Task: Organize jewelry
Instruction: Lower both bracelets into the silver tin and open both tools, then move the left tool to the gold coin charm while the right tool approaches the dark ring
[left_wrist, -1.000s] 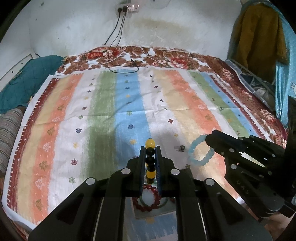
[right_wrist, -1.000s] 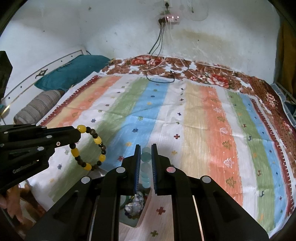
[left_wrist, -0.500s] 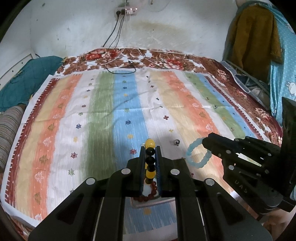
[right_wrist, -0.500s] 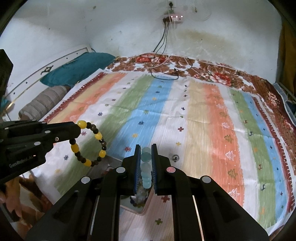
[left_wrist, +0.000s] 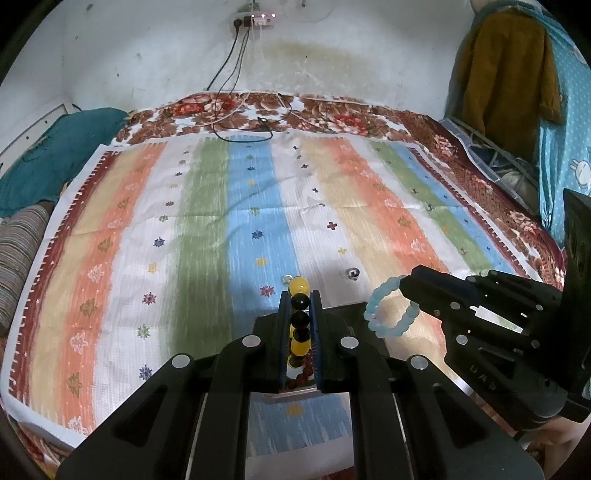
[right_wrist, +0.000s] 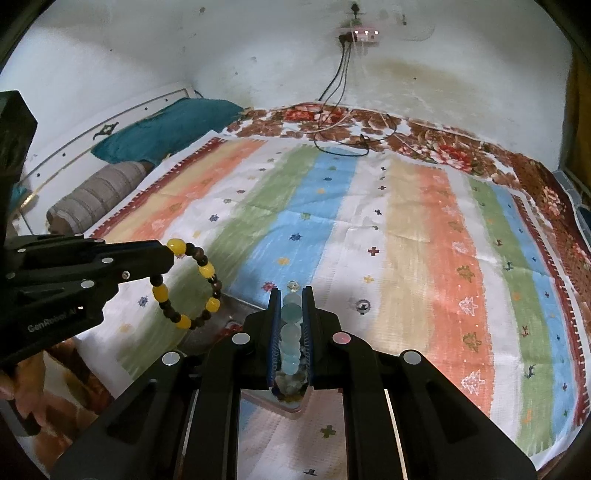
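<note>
Both grippers are held above a bed covered by a striped cloth (left_wrist: 207, 229), each clamped on a bracelet.

Left gripper (left_wrist: 300, 295): jaws closed on a yellow-and-dark bead bracelet (left_wrist: 299, 314). In its own view the beads stand in a line between the pads, one yellow bead poking out past the tips. In the right wrist view the same bracelet (right_wrist: 192, 280) hangs as an open loop from the gripper tip, clear of the cloth.

Right gripper (right_wrist: 291, 295): jaws closed on a pale blue bead bracelet (right_wrist: 290, 332), beads stacked between the pads. In the left wrist view this bracelet (left_wrist: 388, 308) hangs as a loop from the gripper tip, to the right of the yellow-and-dark bracelet and apart from it.

Beneath the left gripper, under the yellow-and-dark bracelet, lies a shallow tray (left_wrist: 295, 394) with red-brown beads (left_wrist: 301, 374) in it; most of it is hidden by the gripper body. Beneath the right gripper a cluster of mixed beads (right_wrist: 291, 386) shows; detail unclear.

On the cloth, beyond the yellow-and-dark bracelet: a small dark ring-like item (left_wrist: 352, 273) to its right, and a small clear bead (left_wrist: 287, 278) just past the gripper tip. Both lie loose, apart from each other.

A hand (right_wrist: 22, 395) shows at the lower left edge of the right wrist view.
</note>
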